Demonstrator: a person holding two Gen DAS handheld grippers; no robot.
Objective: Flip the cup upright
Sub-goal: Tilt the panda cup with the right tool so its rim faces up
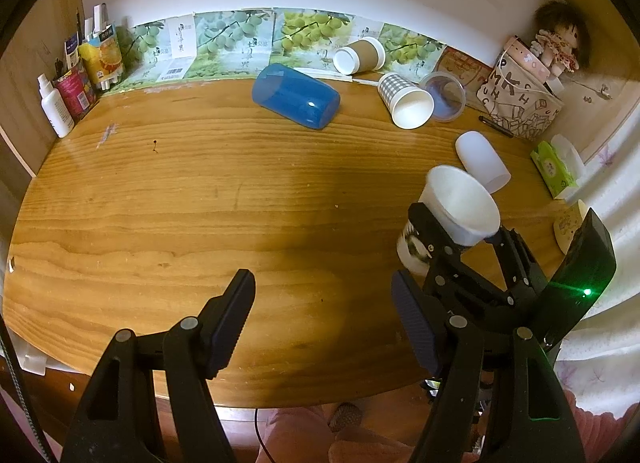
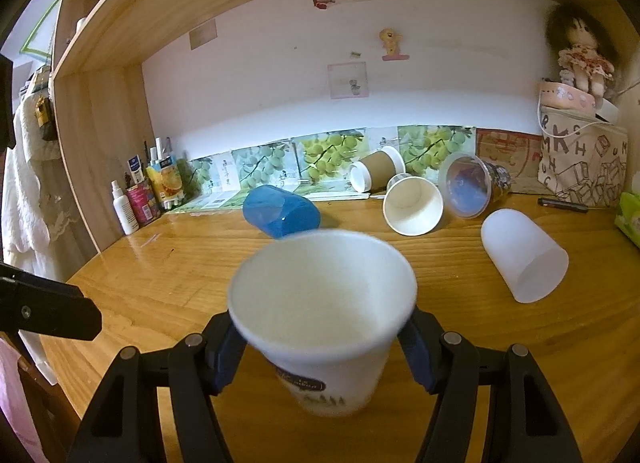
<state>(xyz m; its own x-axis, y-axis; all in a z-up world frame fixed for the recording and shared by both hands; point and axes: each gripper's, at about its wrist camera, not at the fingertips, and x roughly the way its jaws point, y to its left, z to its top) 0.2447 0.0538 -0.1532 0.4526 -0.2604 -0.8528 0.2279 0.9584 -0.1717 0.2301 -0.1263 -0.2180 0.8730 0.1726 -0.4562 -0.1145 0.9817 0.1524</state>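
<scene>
Now white paper cup point(image 2: 324, 327) pinched mid-wall betw. right gripper point(image 2: 324, 347) jaws, mouth up, slightly tilted, base at or just above worktop point(image 2: 160, 283); can't tell which. Looks empty. Risks: thin wall could crush or slip; tilt at release could tip it. Left gripper point(image 1: 324, 327) jaws spread, holding nothing. Blue cup point(image 2: 280, 211), checked cup point(image 2: 414, 209), frosted cup point(image 2: 524, 255) lie on sides, empty as far as seen.

Left gripper point(image 1: 324, 327) held low and level over the near edge, jaws spread wide apart, nothing between the pads. Right gripper point(image 2: 324, 347) off to its right and slightly ahead, tilted upward, fingers point(image 2: 224, 355) pressed against both sides of a white paper cup point(image 2: 324, 303), mouth facing up.
</scene>
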